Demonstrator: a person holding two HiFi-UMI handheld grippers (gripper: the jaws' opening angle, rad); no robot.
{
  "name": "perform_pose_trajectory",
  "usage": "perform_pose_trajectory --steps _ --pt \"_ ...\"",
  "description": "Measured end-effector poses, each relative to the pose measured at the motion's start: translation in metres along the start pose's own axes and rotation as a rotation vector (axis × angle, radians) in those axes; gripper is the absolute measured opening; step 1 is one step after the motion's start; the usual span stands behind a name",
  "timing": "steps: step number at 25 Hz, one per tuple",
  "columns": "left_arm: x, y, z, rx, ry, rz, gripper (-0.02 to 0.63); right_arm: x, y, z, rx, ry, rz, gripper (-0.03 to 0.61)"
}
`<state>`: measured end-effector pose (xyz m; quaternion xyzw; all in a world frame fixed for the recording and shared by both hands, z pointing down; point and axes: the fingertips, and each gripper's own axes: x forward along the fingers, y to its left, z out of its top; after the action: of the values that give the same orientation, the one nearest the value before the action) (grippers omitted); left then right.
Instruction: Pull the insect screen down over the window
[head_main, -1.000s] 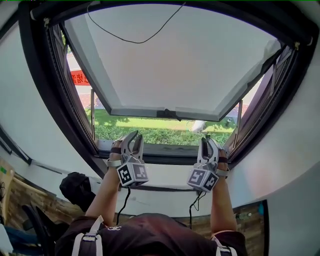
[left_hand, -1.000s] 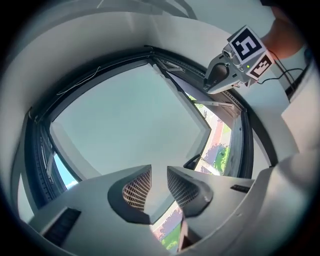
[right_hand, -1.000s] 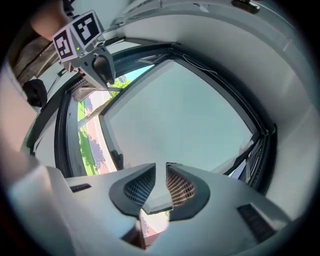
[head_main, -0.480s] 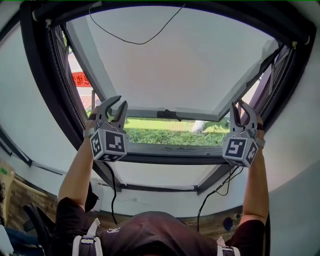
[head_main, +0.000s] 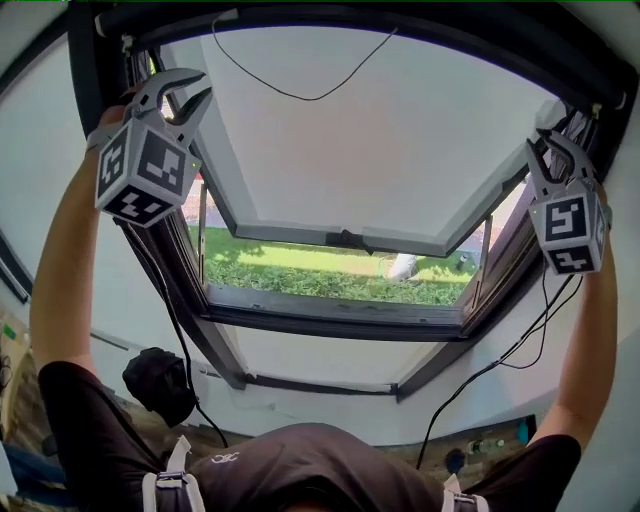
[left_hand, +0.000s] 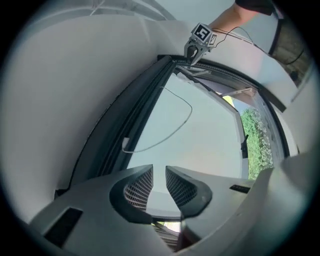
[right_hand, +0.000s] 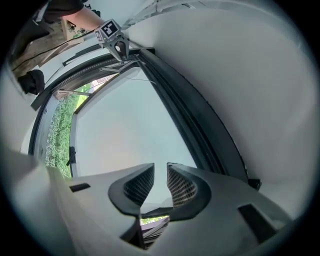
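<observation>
Left gripper (head_main: 192, 92) is raised to the upper left corner of the window frame (head_main: 330, 322), its jaws a little apart with only air between them. The right gripper (head_main: 562, 150) is up at the frame's upper right corner. Its jaws have just been opening slightly; they stand narrowly parted and hold nothing. Whether either tip touches the frame cannot be told.

The insect screen (head_main: 480, 35) is not down over the opening. It shows only as the dark bar along the frame's top edge, running between the two grippers, and its mesh cannot be made out. A thin black cord (head_main: 300, 95) hangs in a loose loop just below that bar.

Inside the frame, the glazed sash (head_main: 380, 140) swings outward from the top. Its lower edge carries a dark handle (head_main: 345, 240) at the middle. Between that edge and the frame's bottom rail a gap shows grass (head_main: 330, 275). Slim stay arms cross the gap by each side rail. The span between the side rails, below the top bar, is open across the frame's whole width.
</observation>
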<state>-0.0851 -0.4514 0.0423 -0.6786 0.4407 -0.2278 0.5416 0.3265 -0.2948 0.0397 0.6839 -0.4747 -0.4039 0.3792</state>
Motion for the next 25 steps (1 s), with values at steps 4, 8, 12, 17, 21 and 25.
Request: perform_pose_trajectory --steps 4,8,12,17,21,25 --pt "-0.004 0.044 0.015 0.064 -0.028 -0.049 0.095 0.005 -0.039 0.015 -0.005 0.027 0.048 0.084" --pt "0.002 0.078 0.01 0.122 0.037 -0.086 0.084 0.011 -0.07 0.021 -0.033 0.071 0.078 0.07" --pt "0.011 0.091 0.004 0.177 0.124 -0.139 0.08 0.018 -0.081 0.022 -0.06 0.131 0.148 0.06" --pt "0.023 0.091 0.003 0.212 0.178 -0.165 0.077 0.03 -0.087 0.024 -0.056 0.169 0.178 0.061" --pt "0.033 0.084 -0.003 0.219 0.211 -0.193 0.052 0.042 -0.085 0.016 -0.06 0.212 0.203 0.064" --pt "0.04 0.08 -0.01 0.19 0.22 -0.222 0.048 0.053 -0.081 0.003 -0.141 0.278 0.2 0.058"
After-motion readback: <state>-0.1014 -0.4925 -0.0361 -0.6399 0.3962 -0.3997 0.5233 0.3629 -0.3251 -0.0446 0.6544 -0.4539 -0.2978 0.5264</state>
